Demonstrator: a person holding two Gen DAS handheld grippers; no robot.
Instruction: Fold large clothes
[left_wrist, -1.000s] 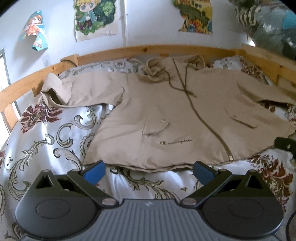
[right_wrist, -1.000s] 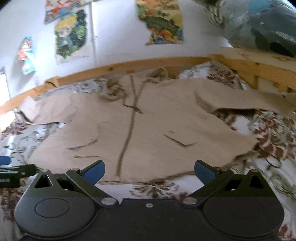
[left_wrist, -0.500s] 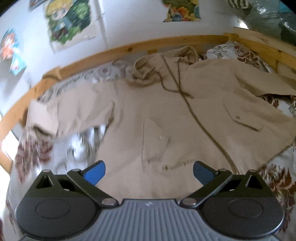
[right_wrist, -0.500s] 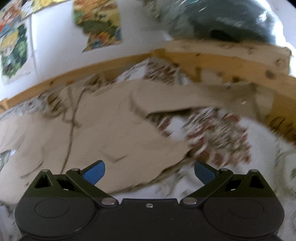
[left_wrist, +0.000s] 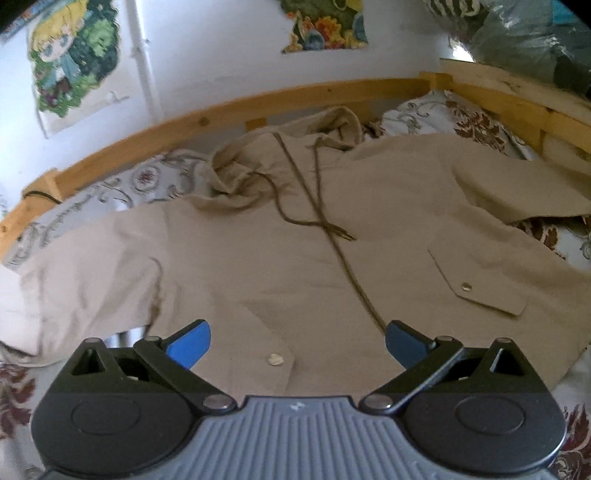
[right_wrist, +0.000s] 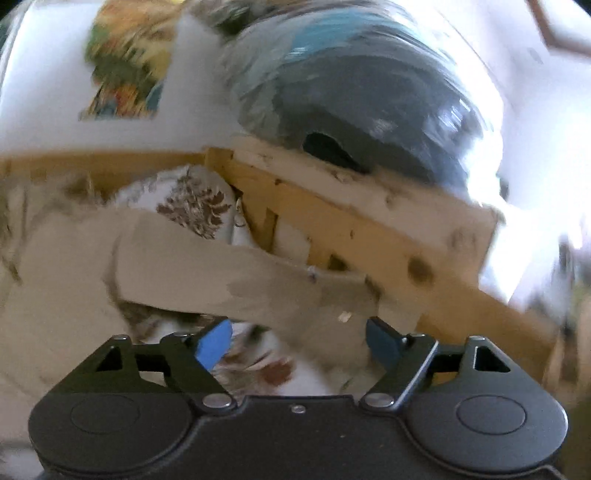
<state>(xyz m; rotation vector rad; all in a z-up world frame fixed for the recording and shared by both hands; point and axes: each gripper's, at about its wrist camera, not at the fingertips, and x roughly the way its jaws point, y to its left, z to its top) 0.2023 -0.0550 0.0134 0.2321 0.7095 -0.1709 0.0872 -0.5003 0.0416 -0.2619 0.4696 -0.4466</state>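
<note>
Left wrist view shows the beige hooded jacket (left_wrist: 295, 266) lying front side up and spread flat on the patterned bedsheet (left_wrist: 155, 177), inside the wooden bed frame (left_wrist: 221, 110). Its hood (left_wrist: 332, 125) is bunched against the far rail, and the zipper line (left_wrist: 351, 273) runs from the hood toward the camera, so the long axis of the jacket goes from the wall side to the near edge of the bed, collar away and hem near. The two drawstrings (left_wrist: 295, 218) lie loose over the chest. One sleeve (left_wrist: 74, 280) stretches out to the left side, and both pocket flaps are visible.

I judge that the folding is not started: no part of the body is turned over, and both sleeves are extended. All folds are left to do, probably sleeves inward first.

The left gripper (left_wrist: 295, 345) hovers over the lower front of the jacket with its blue fingertips (left_wrist: 190, 347) wide apart and nothing between them.

The right wrist view is blurred. It looks along the other sleeve (right_wrist: 240, 280), which lies out toward the corner of the bed frame (right_wrist: 369, 236), its cuff end near the rail. The right gripper (right_wrist: 299, 343) is just beside this sleeve, jaws spread and holding nothing; whether it touches the cloth I cannot tell. A dark bag wrapped in plastic (right_wrist: 369, 110) sits above the rail, and posters (left_wrist: 74, 55) hang on the wall.
</note>
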